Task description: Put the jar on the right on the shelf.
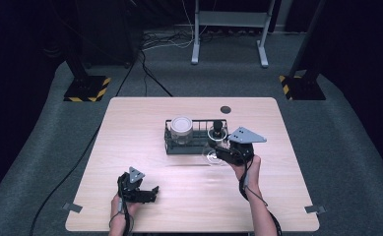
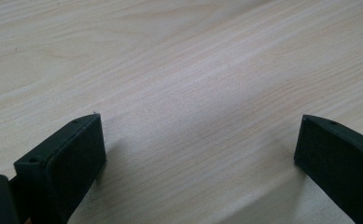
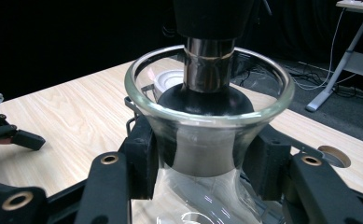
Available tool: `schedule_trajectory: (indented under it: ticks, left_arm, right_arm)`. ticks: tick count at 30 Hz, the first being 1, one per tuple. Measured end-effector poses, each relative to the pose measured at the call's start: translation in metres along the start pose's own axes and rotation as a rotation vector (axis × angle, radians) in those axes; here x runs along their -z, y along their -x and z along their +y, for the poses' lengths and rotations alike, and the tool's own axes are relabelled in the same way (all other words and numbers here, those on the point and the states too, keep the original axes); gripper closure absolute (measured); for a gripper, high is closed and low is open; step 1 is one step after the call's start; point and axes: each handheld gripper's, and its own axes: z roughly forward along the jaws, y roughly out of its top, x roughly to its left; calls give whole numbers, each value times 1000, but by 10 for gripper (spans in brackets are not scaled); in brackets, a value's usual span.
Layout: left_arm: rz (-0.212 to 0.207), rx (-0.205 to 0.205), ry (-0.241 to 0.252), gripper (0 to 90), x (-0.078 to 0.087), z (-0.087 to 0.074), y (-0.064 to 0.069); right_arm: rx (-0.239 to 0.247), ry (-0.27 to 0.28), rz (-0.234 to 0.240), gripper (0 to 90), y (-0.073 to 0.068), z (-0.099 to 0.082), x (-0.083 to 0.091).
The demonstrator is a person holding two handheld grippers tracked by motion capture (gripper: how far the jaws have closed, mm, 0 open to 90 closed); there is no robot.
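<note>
Gripping glass by a narrow neck was my main worry. My right hand-held gripper [image 3: 202, 163] had its jaws clamped on the neck of a clear glass flask [image 3: 209, 116], just under the flared rim. A black stopper with a metal collar [image 3: 207, 65] sat down in the flask mouth, from what I could tell.

Risks as I judged them:
- Smooth glass on hard pads: the flask could slip or rotate in the grip if I tilted it, since the body hung below the pinch point.
- Flask sat right against the near right end of the black wire rack [image 1: 189, 142]. Any sideways drift could knock its rim or body on the wire, or nudge the white-lidded jar [image 1: 181, 125] in the rack's left part.
- Stopper looked loose-ish; a jolt could pop it or tip it.
- Squeezing harder to stop a slip could crack the neck.

Pose: my right hand [image 1: 248, 169] reached in from the near edge, forearm angled toward the middle of the surface [image 1: 130, 196], gripper roughly level, pointing left at the flask beside the rack. My left hand-held gripper [image 2: 198, 158] rested low near the near left corner, jaws spread wide over bare wood, nothing between them, well apart from the rack.
</note>
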Motion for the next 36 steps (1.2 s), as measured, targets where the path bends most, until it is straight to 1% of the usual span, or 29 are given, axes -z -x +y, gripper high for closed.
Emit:
schedule_trajectory:
  ticks: [9, 19, 27, 36]
  left_arm:
    - [0, 0, 0, 15, 0, 0, 0]
    - [0, 0, 0, 15, 0, 0, 0]
    - [0, 0, 0, 15, 0, 0, 0]
    - [0, 0, 0, 15, 0, 0, 0]
  right_arm:
    - [6, 2, -3, 510, 4, 7, -4]
    - [1, 12, -4, 510, 9, 16, -8]
    - [16, 16, -10, 510, 12, 24, -9]
    - [19, 16, -20, 510, 15, 32, -14]
